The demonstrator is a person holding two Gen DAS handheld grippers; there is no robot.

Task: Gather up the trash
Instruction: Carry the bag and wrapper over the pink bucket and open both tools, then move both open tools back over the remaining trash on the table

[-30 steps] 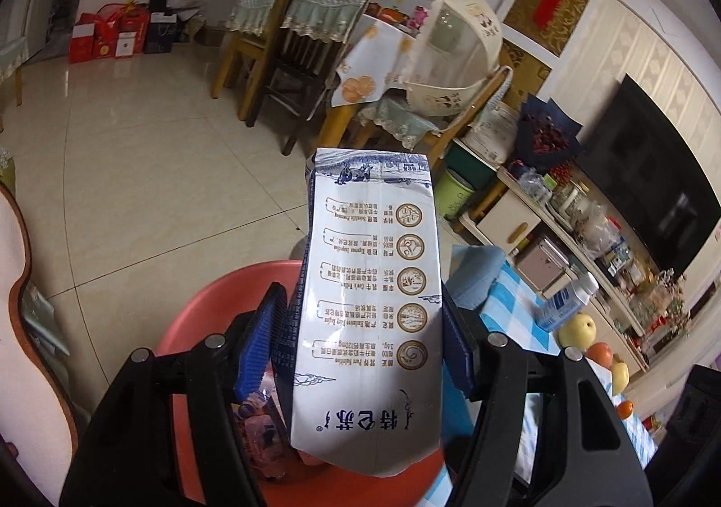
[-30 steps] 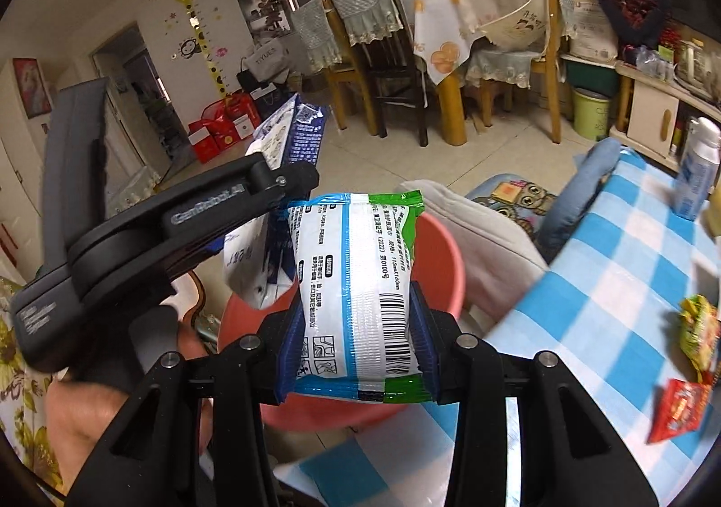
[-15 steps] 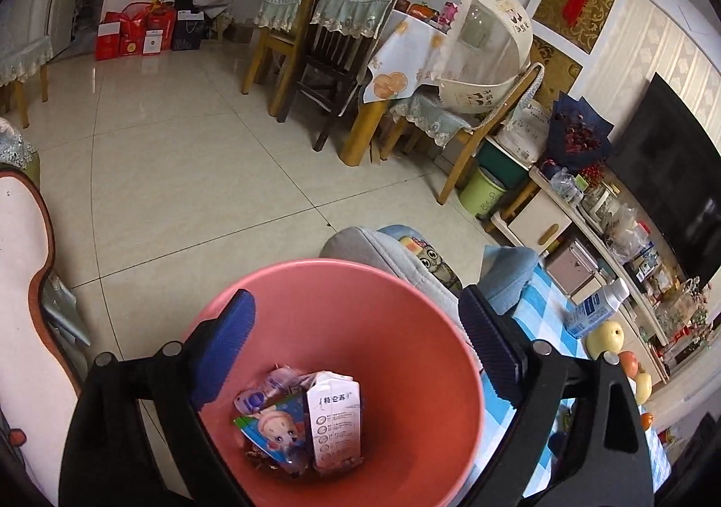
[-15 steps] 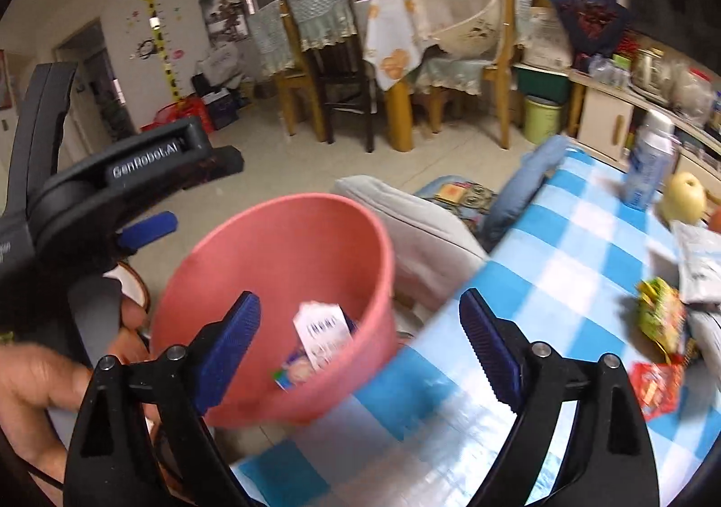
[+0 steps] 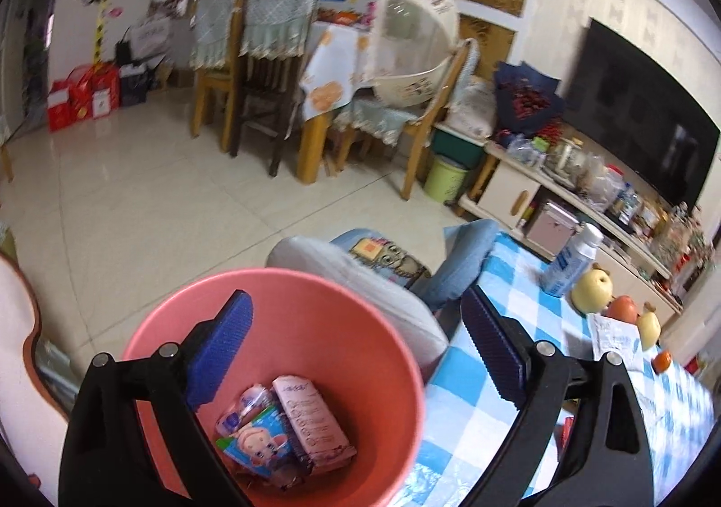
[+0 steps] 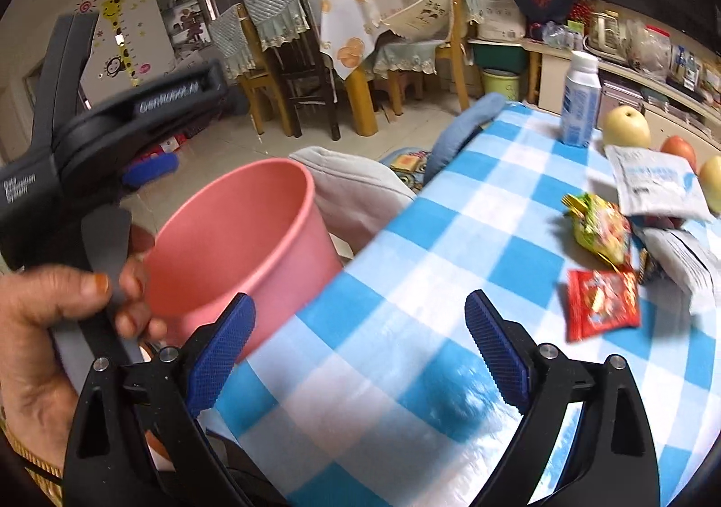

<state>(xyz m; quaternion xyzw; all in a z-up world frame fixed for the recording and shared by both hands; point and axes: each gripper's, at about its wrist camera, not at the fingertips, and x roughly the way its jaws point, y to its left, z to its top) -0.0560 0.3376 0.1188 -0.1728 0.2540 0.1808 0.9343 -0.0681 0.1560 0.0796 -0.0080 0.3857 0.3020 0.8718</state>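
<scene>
Left wrist view: the left gripper [image 5: 356, 353] hangs over the pink bin [image 5: 396, 326], its blue pads spread and holding nothing. A milk carton [image 5: 311, 421] and cartoon snack wrappers [image 5: 252, 435] lie at the bin's bottom.

Right wrist view: the right gripper [image 6: 360, 358] is spread and bare above the blue checked tablecloth [image 6: 405, 281]. A red packet [image 6: 601, 304], yellow-green wrapper [image 6: 599, 227] and white pouch [image 6: 653, 182] lie far right, the bin to the left.
</scene>
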